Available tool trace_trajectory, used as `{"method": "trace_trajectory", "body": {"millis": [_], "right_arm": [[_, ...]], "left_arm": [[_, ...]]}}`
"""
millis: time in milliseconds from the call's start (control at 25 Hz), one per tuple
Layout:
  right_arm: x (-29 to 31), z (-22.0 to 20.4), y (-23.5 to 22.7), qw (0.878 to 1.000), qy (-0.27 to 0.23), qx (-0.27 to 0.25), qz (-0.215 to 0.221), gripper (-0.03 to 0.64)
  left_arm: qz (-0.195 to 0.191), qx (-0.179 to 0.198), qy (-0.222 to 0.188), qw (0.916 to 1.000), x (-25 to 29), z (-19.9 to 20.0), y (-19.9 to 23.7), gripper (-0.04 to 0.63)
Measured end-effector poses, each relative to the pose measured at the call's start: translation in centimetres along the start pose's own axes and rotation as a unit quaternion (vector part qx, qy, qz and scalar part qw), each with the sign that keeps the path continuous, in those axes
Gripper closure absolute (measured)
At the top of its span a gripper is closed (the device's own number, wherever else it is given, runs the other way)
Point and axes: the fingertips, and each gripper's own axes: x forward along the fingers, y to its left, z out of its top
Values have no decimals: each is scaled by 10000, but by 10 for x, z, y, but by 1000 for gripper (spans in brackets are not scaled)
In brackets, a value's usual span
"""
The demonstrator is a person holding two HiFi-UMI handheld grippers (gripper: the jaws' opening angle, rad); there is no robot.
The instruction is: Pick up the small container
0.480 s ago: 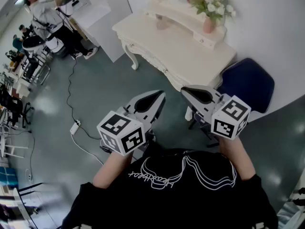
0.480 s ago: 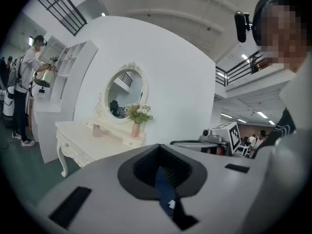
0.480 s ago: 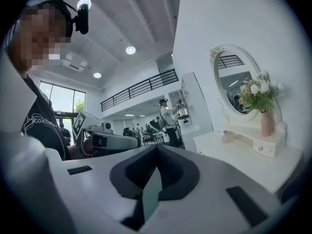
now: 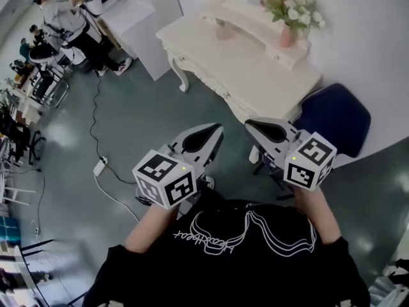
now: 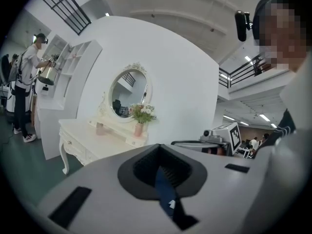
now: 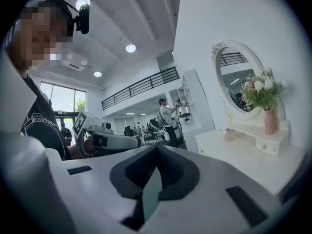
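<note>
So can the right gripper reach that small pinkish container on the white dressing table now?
Probably not yet. The right gripper hangs shut near the person, and open floor separates it from the white dressing table where the small pinkish container sits. The path looks clear.

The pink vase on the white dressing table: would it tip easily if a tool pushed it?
Probably yes: the vase looks narrow and carries a wide bunch of flowers, so it is likely top-heavy. It stands on the table's raised shelf, so it could fall off.
</note>
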Motion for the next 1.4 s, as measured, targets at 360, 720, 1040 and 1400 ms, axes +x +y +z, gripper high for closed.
{"method": "trace_trajectory", "body": {"millis": [360,720,1040,1400], "right_arm": [[33,4,-20,9989,-183,373,-221,612],[103,4,-60,9955,-138,679,-640,612],[177,22,-90,9931,-148,709,-923,612],[236,46,-105,9898,-297,614,-1251,612]], "left_arm": [[-81,-174,72,9998,1,0,41,593],[-318,-284,239,9988,14,15,117,592],[-673,-296,298,9969,25,44,196,592],[-924,-253,338,9948,18,69,261,592]]}}
